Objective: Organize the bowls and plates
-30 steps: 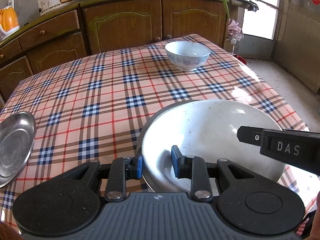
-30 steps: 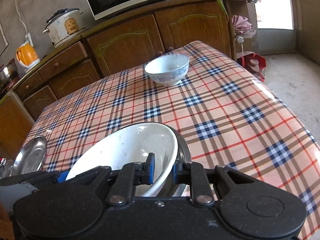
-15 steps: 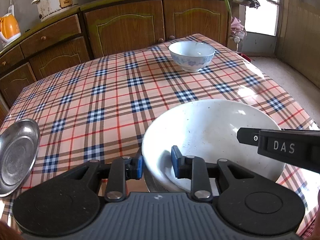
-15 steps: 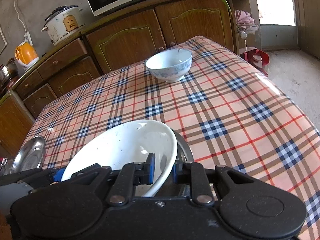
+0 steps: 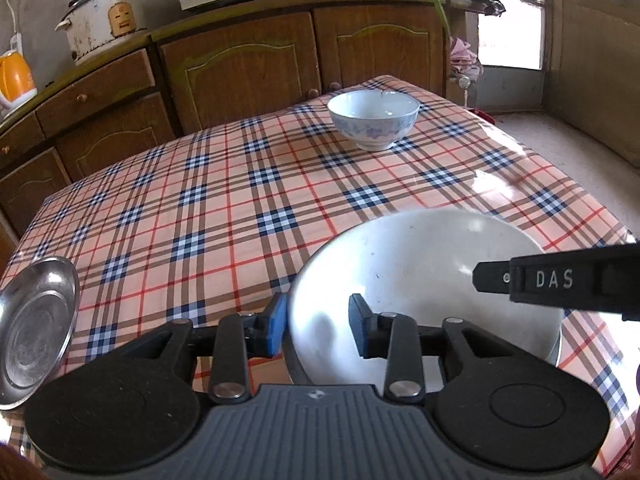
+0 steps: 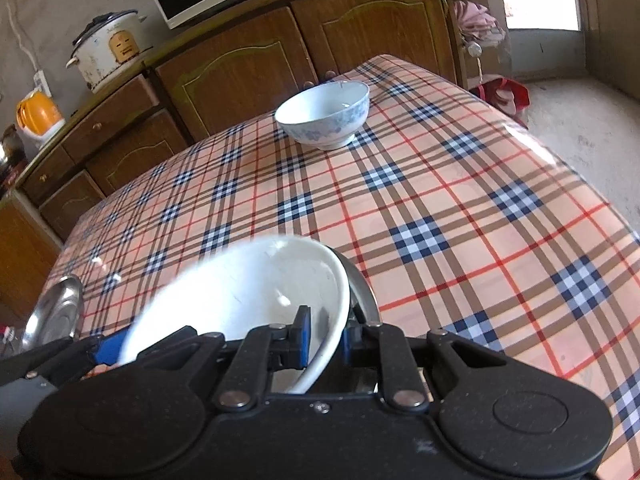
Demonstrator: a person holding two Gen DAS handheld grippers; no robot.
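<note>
My left gripper (image 5: 316, 330) is opening: the rim of the white plate (image 5: 424, 280) is between its blue pads, but the pads stand a little apart from it on both sides. My right gripper (image 6: 325, 338) is closed tight on the right rim of the same white plate, which is tilted in the right wrist view. Under the plate I see the edge of a metal dish (image 6: 362, 284); I cannot tell if they touch. All this is at the near edge of the table (image 5: 240, 208) with the checked cloth. A blue-patterned bowl (image 5: 374, 124) stands upright at the far side, well apart. A second steel plate (image 5: 34, 332) lies at the near left edge of the table.
</note>
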